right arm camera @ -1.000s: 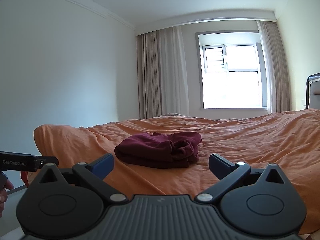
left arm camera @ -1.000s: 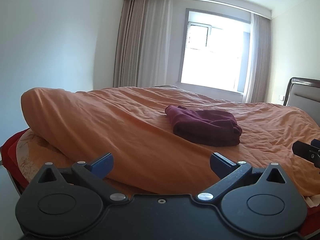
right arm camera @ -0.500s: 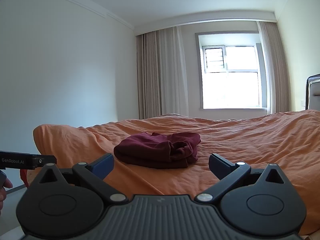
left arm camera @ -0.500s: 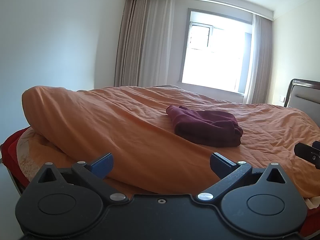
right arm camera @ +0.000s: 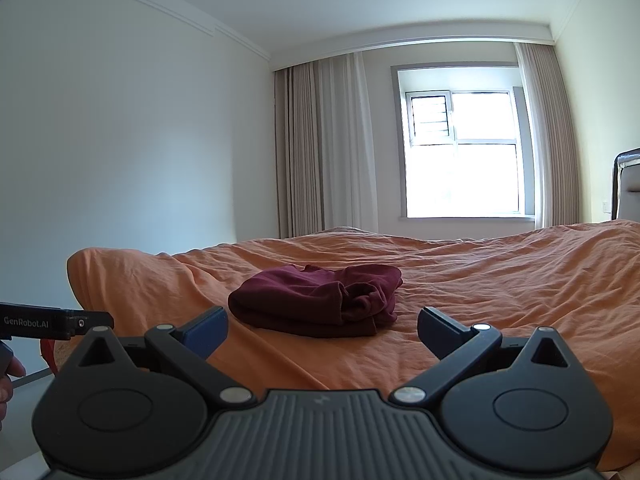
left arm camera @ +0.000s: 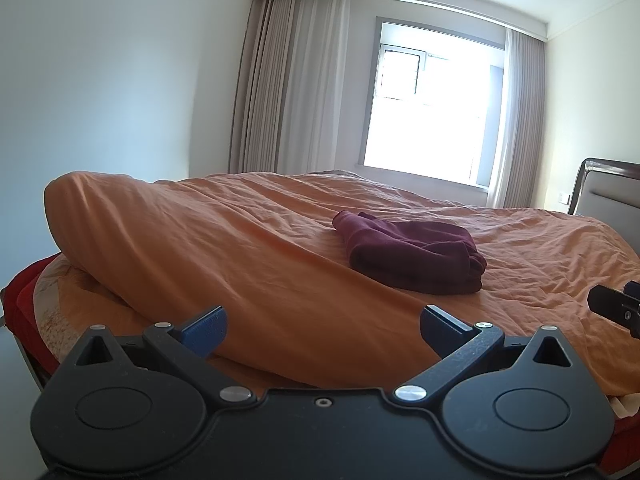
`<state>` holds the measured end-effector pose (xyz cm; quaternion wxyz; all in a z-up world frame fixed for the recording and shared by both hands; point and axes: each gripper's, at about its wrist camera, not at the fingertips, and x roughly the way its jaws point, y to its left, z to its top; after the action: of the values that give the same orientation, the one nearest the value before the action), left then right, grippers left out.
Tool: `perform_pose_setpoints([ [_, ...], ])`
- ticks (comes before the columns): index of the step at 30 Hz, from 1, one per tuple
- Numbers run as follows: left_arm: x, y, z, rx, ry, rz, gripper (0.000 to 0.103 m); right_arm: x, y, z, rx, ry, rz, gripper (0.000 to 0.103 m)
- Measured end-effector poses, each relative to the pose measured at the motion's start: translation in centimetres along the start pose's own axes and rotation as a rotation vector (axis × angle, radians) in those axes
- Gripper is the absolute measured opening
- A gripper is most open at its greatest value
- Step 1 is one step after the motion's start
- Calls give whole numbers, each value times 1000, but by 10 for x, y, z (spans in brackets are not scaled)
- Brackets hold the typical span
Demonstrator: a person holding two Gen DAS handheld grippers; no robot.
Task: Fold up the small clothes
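Note:
A dark maroon garment lies folded in a compact bundle on the orange bedspread; it also shows in the right wrist view. My left gripper is open and empty, held back from the bed's near edge, with the garment ahead and to its right. My right gripper is open and empty, just short of the garment. The other gripper's body shows at the edge of each view.
The bedspread is rumpled, with a raised roll at the left. A headboard stands at the right. A window with curtains is behind the bed. Red fabric hangs at the bed's left corner.
Both grippers stay open and empty. The left view has shifted slightly, the garment sitting a little further right and lower. The garment itself has not moved.

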<state>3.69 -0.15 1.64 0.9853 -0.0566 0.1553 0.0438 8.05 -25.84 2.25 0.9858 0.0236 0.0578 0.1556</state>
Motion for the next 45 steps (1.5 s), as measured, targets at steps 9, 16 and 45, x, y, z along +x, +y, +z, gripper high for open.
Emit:
perform_pose_setpoints([
  [9, 0, 1, 1, -3, 0, 1, 102, 0, 0, 1, -2, 1, 4, 103],
  [16, 0, 1, 1, -3, -1, 0, 102, 0, 0, 1, -1, 1, 4, 103],
  [45, 3, 3, -1, 5, 42, 70, 102, 0, 0, 0, -1, 7, 13, 103],
])
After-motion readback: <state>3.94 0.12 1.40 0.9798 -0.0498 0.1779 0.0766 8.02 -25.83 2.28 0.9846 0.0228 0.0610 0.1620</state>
